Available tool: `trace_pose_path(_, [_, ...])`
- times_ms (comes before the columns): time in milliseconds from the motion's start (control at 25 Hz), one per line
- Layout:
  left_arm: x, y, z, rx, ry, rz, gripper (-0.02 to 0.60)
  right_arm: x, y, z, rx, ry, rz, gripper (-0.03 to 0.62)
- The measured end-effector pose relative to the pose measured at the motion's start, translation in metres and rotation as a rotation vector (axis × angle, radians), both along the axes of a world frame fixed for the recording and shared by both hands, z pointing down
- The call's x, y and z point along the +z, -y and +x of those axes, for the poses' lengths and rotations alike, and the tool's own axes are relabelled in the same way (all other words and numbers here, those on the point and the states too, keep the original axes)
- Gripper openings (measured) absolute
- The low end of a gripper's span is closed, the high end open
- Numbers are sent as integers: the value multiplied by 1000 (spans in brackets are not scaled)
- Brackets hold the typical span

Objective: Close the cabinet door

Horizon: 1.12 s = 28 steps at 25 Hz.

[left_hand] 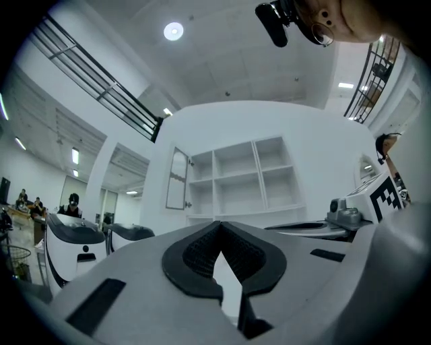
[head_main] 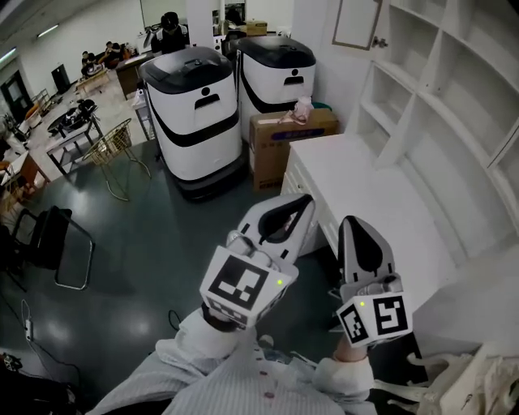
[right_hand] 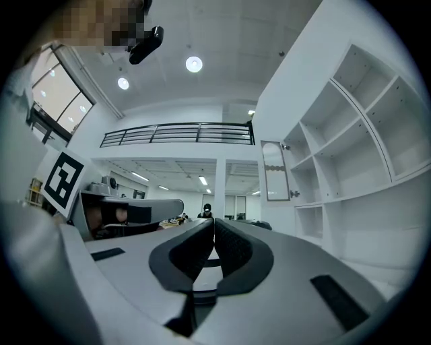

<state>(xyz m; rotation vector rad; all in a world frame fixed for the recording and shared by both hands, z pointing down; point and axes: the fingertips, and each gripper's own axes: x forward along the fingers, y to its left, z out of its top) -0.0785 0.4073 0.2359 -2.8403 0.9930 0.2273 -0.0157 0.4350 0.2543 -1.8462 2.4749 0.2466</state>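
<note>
The cabinet door (head_main: 355,22) is found at the far end of the white shelving unit (head_main: 454,105). It stands open, with its tall, narrow panel upright. A small knob (head_main: 379,41) is seen on the door's edge next to the shelving unit, while the hinge side cannot be made out. Both tools are held well short of that far end and pointed roughly level. The door therefore lies ahead of and above them, beyond the white worktop (head_main: 365,174) that runs along the foot of the shelving unit. The right tool (head_main: 350,220) is kept closer to the shelving unit than the left tool (head_main: 306,199) and is judged the nearer one to the door, though both are well apart from it. Both tools are clenched, tips together, with nothing gripped between them. A push on the panel, swinging it back over the shelving unit's end compartment, is judged to be what the coming move calls for, and a long reach forward would be needed first. No writing can be read. Only black-and-white square markers are carried on the tools' cubes. The purple print on the cardboard box (head_main: 280,130), set out from the shelving unit past the worktop's end, is too small to be read. No brand is made out on the two white machines (head_main: 195,105) farther out.
</note>
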Motion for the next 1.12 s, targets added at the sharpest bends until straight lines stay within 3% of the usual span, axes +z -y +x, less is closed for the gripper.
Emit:
trace_pose_path(560, [15,10,10,-53,19,-17,11,12,12,16,-43,15,-9,15])
trace_pose_path(800, [21,59,10,-53,30,-19,11,16,61,18,-38,28,-5,15])
trace_pose_path(1120, [15,165,6,-28,29,-17,11,6,165,14,-15,16,2,15])
